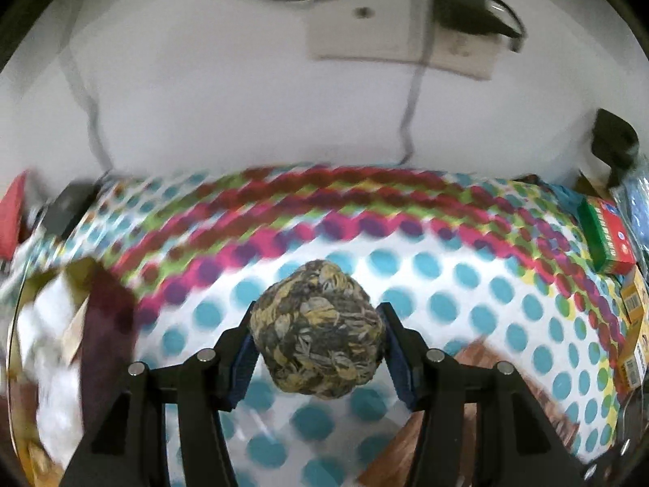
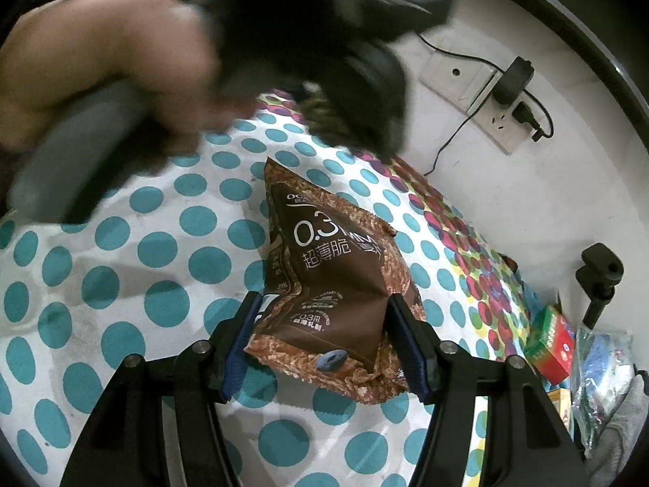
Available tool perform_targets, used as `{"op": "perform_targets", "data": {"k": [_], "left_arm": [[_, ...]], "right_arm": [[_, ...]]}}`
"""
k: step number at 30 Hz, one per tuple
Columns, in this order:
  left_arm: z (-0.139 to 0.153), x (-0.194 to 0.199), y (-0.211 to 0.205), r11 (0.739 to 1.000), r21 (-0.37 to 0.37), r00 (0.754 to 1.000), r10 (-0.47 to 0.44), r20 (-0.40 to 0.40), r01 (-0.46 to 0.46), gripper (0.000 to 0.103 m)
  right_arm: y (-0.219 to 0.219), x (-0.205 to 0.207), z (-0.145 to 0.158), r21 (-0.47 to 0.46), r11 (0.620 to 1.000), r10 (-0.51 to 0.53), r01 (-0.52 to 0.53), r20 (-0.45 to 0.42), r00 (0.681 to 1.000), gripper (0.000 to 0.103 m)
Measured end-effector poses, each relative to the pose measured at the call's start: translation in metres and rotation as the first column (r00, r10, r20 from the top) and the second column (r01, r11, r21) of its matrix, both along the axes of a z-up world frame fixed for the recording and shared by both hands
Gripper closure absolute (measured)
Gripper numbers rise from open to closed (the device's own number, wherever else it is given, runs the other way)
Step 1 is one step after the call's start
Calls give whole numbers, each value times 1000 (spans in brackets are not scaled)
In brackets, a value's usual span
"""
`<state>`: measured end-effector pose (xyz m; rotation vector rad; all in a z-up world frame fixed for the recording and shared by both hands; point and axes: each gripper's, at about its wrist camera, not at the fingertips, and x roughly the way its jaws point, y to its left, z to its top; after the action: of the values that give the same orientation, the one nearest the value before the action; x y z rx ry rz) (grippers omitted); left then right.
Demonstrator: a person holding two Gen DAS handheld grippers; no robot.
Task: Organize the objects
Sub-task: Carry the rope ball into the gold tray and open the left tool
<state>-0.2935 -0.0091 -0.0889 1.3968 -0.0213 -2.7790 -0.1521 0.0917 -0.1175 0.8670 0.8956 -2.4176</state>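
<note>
From the left wrist we judge the sorting partway done, our left tool (image 1: 318, 335) gripping a ball of dried leaves (image 1: 318, 328) above the dotted cloth (image 1: 466, 280), while on the right our right tool (image 2: 324, 339) brackets a brown snack bag (image 2: 324, 280) lying on the cloth (pads seemingly touching).

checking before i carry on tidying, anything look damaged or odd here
The brown snack bag between the right claw fingers is creased and buckled inward at its middle, not flat. The ball in the left claw looks intact. No spill shows on the dotted cloth.
</note>
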Motion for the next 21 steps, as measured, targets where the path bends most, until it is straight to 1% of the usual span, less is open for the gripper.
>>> {"op": "perform_targets", "data": {"k": [1,5,10,12,13,15,17,19,21], "left_arm": [[-1,9,-6,1000,-2,1000,24,-1,-24,47],[6,47,-21,998,16,997,68,-39,-67,47],[14,86,-21,997,30,996,70,-62,-68,47],[18,100,-14,998,20,994,63,-84,-62,47],[21,110,-11,998,25,994,58,-97,-56,47],[23,122,-9,998,46,994,51,-98,-47,47],[21,135,-6,998,55,995,42,-91,-37,47],[19,148,-3,999,32,994,40,-97,-37,47],[18,158,-3,999,31,994,39,-100,-36,47]], "right_arm": [[-1,1,0,6,1000,-1,1,-6,1000,46],[1,-1,1,-4,1000,-16,16,-5,1000,50],[15,-12,7,-64,993,-96,97,17,995,51],[22,-16,9,-97,986,-130,133,35,991,52],[26,-19,10,-109,982,-152,156,42,987,52],[30,-23,10,-120,976,-175,181,59,983,51],[29,-24,9,-107,976,-187,192,51,981,51],[25,-23,7,-79,978,-188,191,36,981,51],[22,-22,5,-55,980,-188,189,26,982,51]]}}
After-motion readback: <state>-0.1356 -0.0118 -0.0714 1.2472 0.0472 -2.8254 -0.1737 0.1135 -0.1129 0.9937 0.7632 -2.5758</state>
